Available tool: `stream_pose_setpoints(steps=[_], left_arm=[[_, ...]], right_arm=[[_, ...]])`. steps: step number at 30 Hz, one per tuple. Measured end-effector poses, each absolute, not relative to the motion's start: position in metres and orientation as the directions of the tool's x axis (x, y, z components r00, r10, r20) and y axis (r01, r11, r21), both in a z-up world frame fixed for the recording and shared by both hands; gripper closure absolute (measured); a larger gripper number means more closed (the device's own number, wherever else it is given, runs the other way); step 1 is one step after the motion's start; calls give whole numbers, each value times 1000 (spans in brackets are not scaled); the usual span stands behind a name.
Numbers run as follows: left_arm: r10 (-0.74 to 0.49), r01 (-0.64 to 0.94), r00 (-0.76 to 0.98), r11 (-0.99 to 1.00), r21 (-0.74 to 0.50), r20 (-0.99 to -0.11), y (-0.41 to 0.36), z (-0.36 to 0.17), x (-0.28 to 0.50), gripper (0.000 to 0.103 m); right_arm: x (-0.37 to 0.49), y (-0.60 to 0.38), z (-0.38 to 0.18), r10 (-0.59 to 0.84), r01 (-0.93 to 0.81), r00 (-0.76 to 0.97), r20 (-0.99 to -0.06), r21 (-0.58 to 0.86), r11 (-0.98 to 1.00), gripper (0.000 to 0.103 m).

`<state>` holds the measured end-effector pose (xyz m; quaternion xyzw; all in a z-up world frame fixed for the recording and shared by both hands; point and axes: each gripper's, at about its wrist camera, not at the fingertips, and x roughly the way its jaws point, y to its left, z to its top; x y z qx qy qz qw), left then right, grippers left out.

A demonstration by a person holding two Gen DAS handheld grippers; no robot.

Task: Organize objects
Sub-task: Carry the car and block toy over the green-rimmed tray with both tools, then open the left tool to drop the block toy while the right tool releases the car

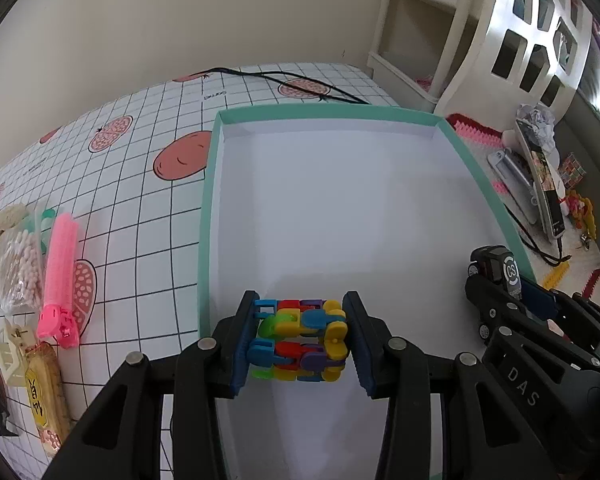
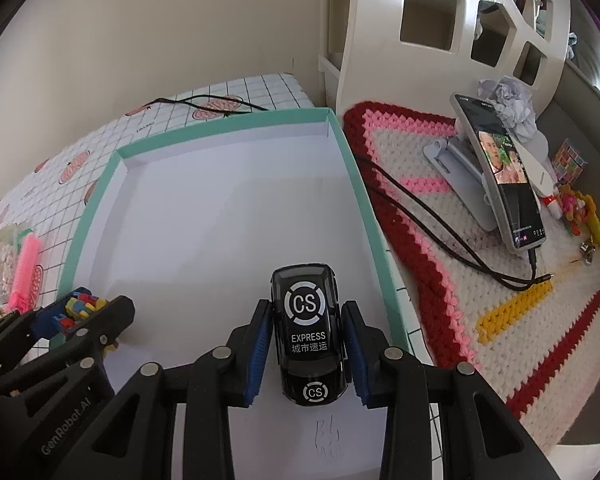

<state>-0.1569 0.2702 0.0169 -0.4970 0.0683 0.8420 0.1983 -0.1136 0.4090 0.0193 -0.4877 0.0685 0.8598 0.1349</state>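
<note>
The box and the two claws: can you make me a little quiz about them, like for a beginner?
1. True or false: the left claw holds a colourful block toy.
2. What does the right claw hold? A) a phone B) a black toy car C) a pink comb
3. Fill in: both claws are over the white floor of the ____ box.

Key: 1 true; 2 B; 3 green-rimmed.

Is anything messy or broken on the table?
Nothing looks broken or spilled. The only messy bit is a crumpled paper ball behind the phone on the crochet mat. The colorful toy and black toy car are held over the box.
</note>
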Motion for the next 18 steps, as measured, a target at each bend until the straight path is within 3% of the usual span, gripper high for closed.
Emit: stream_pose_setpoints(steps=[18], left_arm=[[286,-404,-417,-909,-106,-863,270,24,-157,58]], right_arm=[[-113,408,16,169,-290,-473,-865,-28,-957,65]])
